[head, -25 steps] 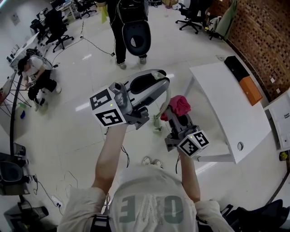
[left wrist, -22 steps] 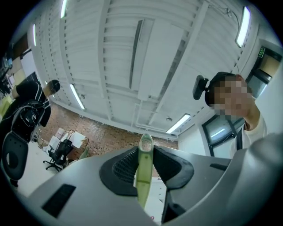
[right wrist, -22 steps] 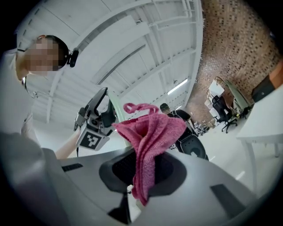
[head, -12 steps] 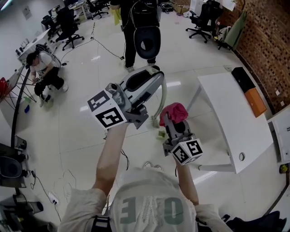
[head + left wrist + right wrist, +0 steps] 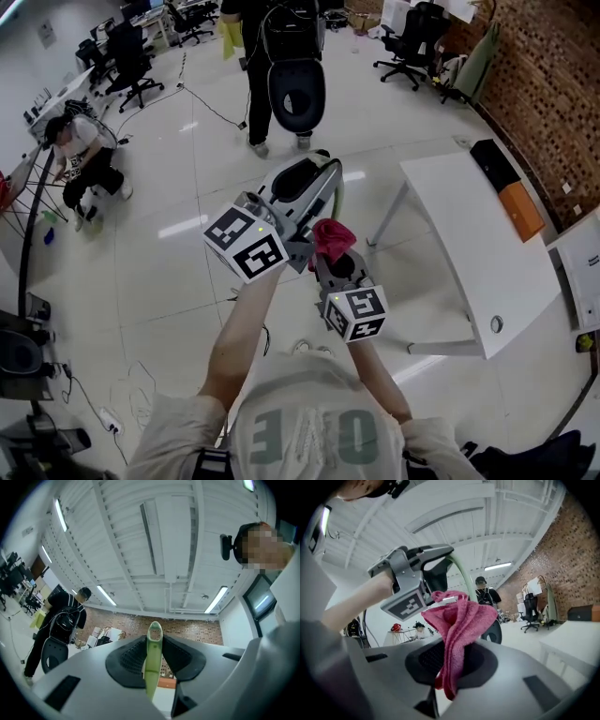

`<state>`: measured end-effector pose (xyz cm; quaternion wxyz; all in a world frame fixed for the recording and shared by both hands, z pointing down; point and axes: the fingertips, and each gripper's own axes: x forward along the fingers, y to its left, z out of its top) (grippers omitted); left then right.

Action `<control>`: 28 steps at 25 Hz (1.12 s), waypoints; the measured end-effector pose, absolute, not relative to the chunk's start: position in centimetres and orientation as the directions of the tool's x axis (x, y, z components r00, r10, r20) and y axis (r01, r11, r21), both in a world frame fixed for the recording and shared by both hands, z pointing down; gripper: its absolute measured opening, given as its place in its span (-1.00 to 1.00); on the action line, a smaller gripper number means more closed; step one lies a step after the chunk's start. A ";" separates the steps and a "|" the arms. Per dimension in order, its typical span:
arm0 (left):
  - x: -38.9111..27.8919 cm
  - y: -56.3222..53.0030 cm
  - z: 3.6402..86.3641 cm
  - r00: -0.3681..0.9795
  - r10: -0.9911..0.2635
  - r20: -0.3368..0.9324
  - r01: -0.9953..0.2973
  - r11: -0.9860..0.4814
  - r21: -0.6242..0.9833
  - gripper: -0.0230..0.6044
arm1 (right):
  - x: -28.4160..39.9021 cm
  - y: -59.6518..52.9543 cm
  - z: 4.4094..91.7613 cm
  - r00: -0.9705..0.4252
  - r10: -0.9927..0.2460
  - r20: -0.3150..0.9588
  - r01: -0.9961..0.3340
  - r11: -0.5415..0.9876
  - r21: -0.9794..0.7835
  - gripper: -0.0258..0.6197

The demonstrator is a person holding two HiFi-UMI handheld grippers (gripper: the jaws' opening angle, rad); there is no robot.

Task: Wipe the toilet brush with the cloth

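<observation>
1. Left gripper [image 5: 317,169]. Jaws closed on the brush [image 5: 151,667], gripping its pale green handle. The handle stands upright between the pads, and its looped tip rises just past the jaw tips. Below the pads the handle is cut off by the gripper body. In the head view only a thin green curve of it shows, just right of the jaws. The bristle end cannot be made out in any view.

2. Right gripper [image 5: 336,264]. Jaws closed on the cloth [image 5: 461,620], pink terry and bunched. A thick fold billows above the jaw tips and a narrow tail hangs down between the pads. The cloth hides most of the pads.

3. Relation of the two. In the right gripper view the cloth lies in front of the handle, just below the left jaws, covering the stretch behind it. Whether cloth and handle touch cannot be told. In the head view the cloth sits just beside the left gripper's body.

4. Surroundings. A white counter [image 5: 469,234] stands to the right of the right jaws, well apart, with an orange box [image 5: 520,202] at its far end. A standing person [image 5: 272,56] is beyond the left jaws, cut off at the top edge.
</observation>
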<state>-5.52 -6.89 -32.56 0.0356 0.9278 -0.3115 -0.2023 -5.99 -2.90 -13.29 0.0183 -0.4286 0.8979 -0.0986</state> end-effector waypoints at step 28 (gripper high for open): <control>-5.1 -11.0 -27.7 0.801 -0.484 -0.352 -0.464 -0.874 0.144 -0.58 | 1.2 -7.0 -17.5 -0.447 -0.893 -0.056 -0.881 0.451 -0.141 -0.83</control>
